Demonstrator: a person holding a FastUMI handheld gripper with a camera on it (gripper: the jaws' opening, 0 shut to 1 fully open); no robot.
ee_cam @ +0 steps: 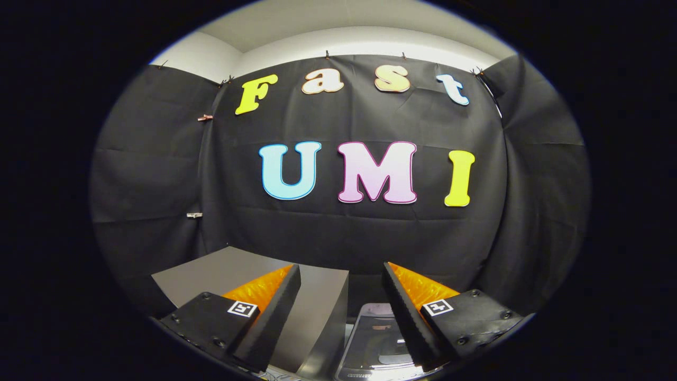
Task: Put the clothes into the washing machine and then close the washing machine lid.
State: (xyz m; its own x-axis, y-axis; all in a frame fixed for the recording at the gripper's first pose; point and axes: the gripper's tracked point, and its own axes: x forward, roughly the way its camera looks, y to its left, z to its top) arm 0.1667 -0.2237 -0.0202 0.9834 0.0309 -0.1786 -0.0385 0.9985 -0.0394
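Grey table and dark glossy lid lie below the gripper, spread wide, empty; task stage undeterminable.

A grey table is standing in front of the black booth wall, its flat top reaching back nearly to the cloth. Its near corner is showing a darker side panel dropping below the top. Just beside the table, lower down, a dark glossy lid-like surface is lying; whether it is touching the table cannot be told.
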